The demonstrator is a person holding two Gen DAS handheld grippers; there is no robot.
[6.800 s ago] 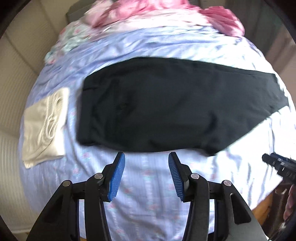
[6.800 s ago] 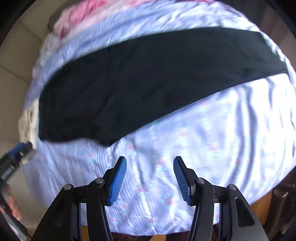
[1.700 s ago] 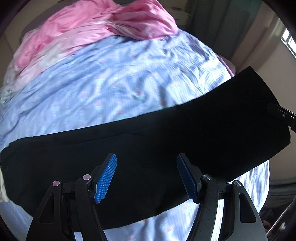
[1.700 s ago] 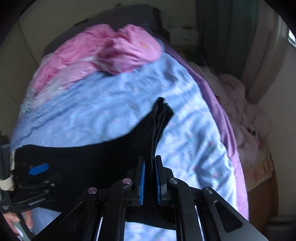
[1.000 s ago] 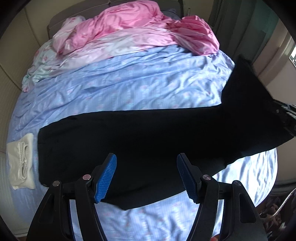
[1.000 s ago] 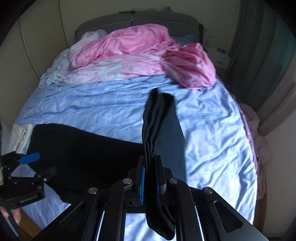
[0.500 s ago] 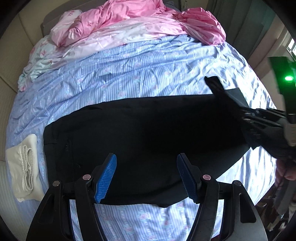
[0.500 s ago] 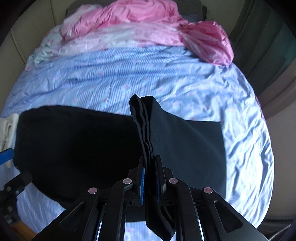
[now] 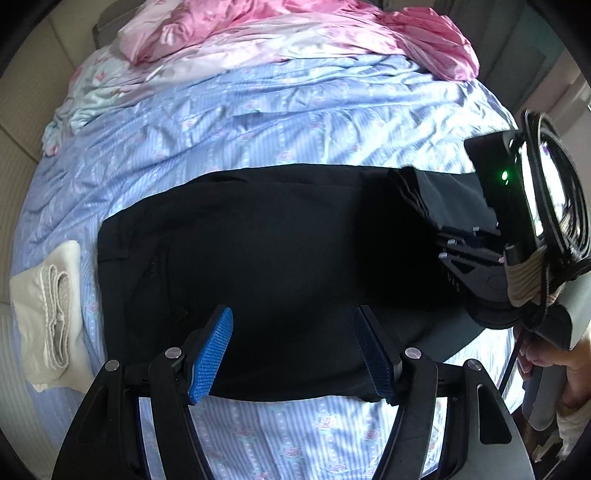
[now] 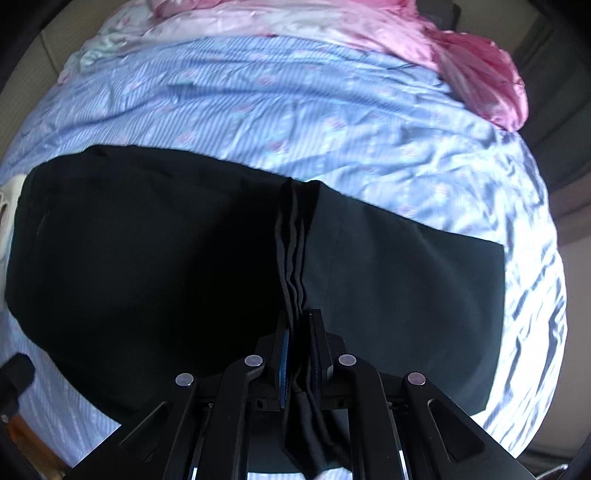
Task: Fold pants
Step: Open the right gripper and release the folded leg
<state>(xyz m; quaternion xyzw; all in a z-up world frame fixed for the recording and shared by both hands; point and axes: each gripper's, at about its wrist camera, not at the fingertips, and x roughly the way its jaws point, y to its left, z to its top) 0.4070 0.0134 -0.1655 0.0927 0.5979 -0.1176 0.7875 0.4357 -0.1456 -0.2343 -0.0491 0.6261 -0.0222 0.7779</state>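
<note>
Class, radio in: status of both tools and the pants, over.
Right tool shut on pants hem. Left tool open, empty, above pants. White cloth beside the waistband, clear.

The right claw [image 10: 298,328] has carried the leg ends of the pants [image 10: 147,251] leftward and down, doubling them over toward the left claw [image 9: 295,350].

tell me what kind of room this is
Most likely a bedroom. The black pants lie on a bed with a blue patterned sheet, a rumpled pink quilt is heaped at its far end, and a padded headboard shows behind it.
</note>
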